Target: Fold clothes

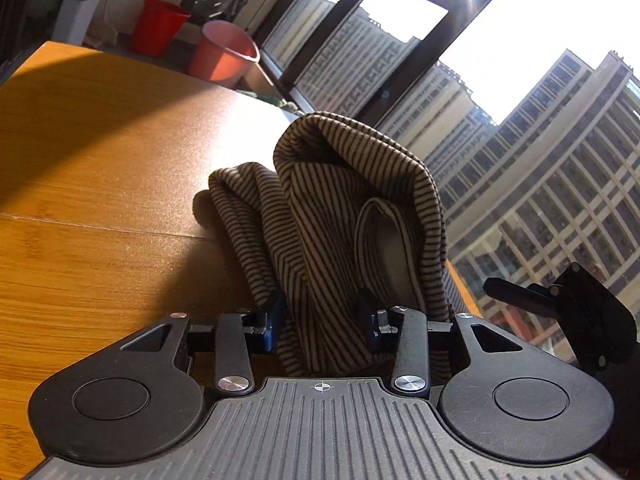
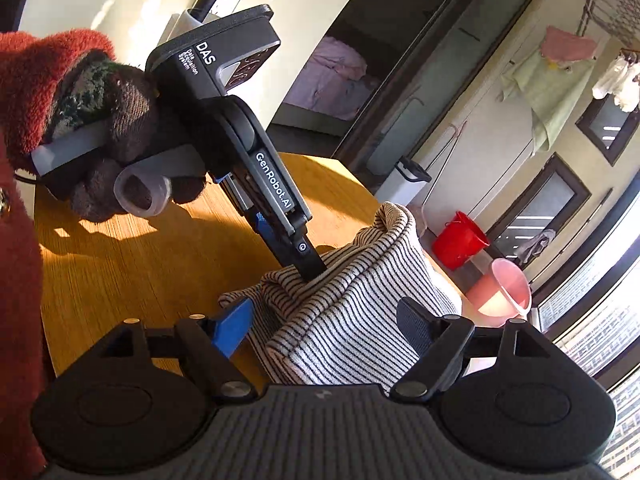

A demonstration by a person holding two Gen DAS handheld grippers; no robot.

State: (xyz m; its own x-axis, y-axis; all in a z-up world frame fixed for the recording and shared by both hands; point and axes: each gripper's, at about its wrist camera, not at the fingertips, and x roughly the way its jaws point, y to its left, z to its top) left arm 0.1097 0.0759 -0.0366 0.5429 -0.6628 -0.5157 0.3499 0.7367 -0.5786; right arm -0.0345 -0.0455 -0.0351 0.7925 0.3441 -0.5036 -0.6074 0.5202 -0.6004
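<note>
Striped garment (image 1: pixel 344 216) bunched on sunlit wooden table (image 1: pixel 100 184).

The left tongs (image 2: pixel 308 268) are dark grey, printed "DAS" and "GenRobot.AI" in white, with blue pads. At upper left, a brown knit glove (image 2: pixel 120 128) and fuzzy red sleeve (image 2: pixel 36 64). The right tongs (image 2: pixel 324 320) have a ribbed black base, silver screws.

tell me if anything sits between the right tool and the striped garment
Nothing visible does. The striped garment already bunches between the right tool's open fingers. The left tool grips the same cloth; its tip is seen poking into the fabric above.
</note>
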